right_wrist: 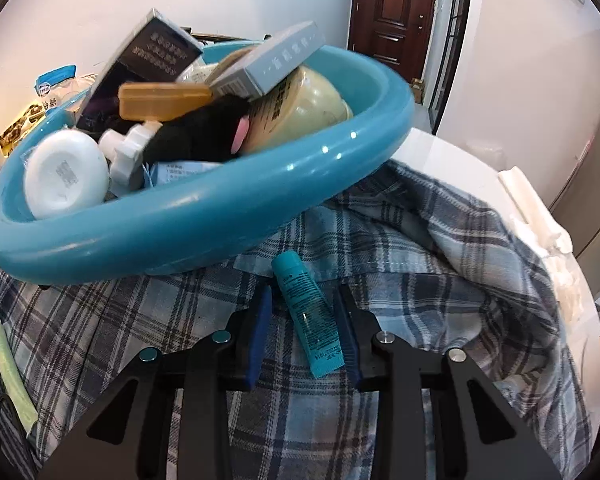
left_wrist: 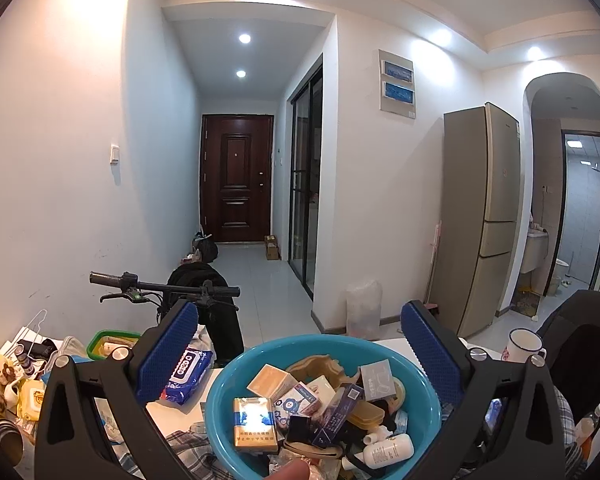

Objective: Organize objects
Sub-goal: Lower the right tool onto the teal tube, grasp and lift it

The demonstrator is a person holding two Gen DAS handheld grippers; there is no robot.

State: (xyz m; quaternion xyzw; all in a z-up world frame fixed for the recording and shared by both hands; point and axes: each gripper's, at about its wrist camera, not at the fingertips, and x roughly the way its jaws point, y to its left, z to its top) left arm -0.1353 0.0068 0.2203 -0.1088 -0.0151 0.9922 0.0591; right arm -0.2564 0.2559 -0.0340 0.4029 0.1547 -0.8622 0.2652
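Above the blue basin (left_wrist: 428,404), as seen from the left wrist view, the left claw (left_wrist: 300,360) is held wide open with nothing between its blue pads (left_wrist: 168,354); it is pointed nearly level over the pile. The basin is heaped: a gold cigarette pack (left_wrist: 255,424) at its near side, a white bottle (left_wrist: 388,450) at its near right, small boxes stacked toward its far rim. A fingertip (left_wrist: 290,471) is seen just at the near rim. Left of the basin a blue wet-wipe pack (left_wrist: 188,368) lies on the bench (left_wrist: 176,406), and right of the basin a white mug (left_wrist: 524,346) stands near the edge. Anything added to so full a heap could slide off, and a low sweep of the open claw could knock boxes out.

Below the basin's near wall, in the right wrist view, a teal tube (right_wrist: 310,316) lies on a plaid shirt (right_wrist: 420,272), and the right claw (right_wrist: 306,320) is closed in around it. The right pad appears to be against the tube, while a sliver of cloth is seen beside the left pad, so a firm grip cannot be confirmed. The tube lies skewed across the claw; it could be pinched by one edge and twist free, or shirt fabric could be caught with it and dragged. The basin (right_wrist: 204,224) overhangs just beyond the tube's cap, tilted on the bunched cloth, so a pull on the shirt could tip it. A pale green tube (right_wrist: 10,372) lies well left of the basin's near wall.
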